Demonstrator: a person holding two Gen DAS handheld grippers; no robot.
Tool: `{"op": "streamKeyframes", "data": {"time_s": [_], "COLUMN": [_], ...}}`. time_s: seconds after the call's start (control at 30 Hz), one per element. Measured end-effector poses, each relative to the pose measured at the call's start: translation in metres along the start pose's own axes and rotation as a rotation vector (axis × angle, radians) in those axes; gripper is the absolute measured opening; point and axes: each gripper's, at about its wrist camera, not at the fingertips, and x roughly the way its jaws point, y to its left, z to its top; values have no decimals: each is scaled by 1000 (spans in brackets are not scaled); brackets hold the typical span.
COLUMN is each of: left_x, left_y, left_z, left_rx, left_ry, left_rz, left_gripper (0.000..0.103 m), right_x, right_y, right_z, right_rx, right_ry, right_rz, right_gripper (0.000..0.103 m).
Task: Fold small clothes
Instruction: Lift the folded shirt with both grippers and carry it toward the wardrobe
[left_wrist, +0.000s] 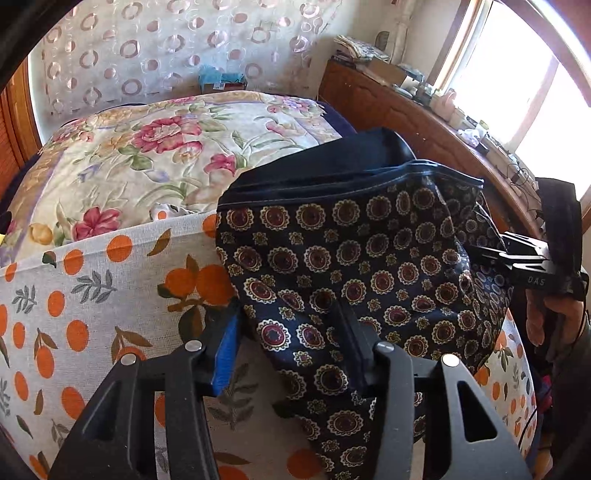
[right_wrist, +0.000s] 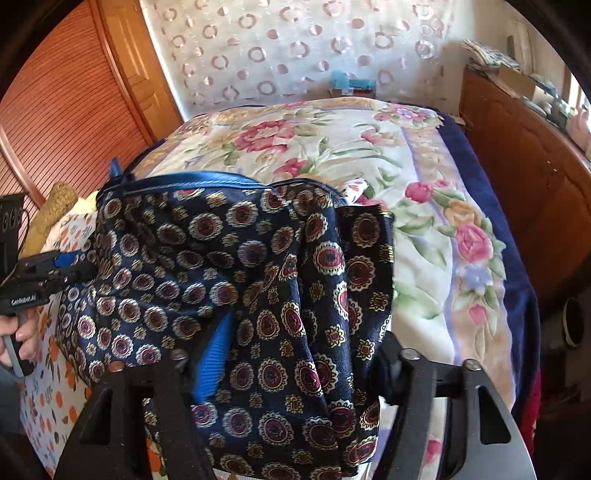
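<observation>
Patterned shorts (left_wrist: 354, 266) lie bunched on the orange-print cloth (left_wrist: 92, 295) at the bed's near edge. Your left hand-held gripper (left_wrist: 288, 354) stands spread over one hem; the right hand-held gripper (right_wrist: 299, 373) straddles a fold, grip unclear. Closing too shallow risks catching one layer only. Legible: "DAS" (left_wrist: 536, 281).
</observation>
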Motion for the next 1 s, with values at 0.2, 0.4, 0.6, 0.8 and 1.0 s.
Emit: {"op": "streamKeyframes", "data": {"time_s": [0.2,0.4,0.6,0.8,1.0], "left_x": [6,-41,-121,-217,-291], "left_y": [-5,-21,-15,38,107], "left_z": [4,2,-4,-32,-69], "left_rx": [-27,44,63,11,-69], "left_ry": [24,-64,-193,-336,-426], "left_rz": [-77,-114,-144,-73,74], "left_gripper": [6,5,5,5,5], "right_x": [-4,-38,-92,-122,-109], "right_y": [-9,9,60,131,232], "right_z": [1,5,26,53,87], "right_rx": [-29,-103,-204,-317,-469], "right_ry": [21,-49,-154,-237,-280], "right_rz": [64,17,40,115,220], "right_gripper": [18,13,13,13,13]}}
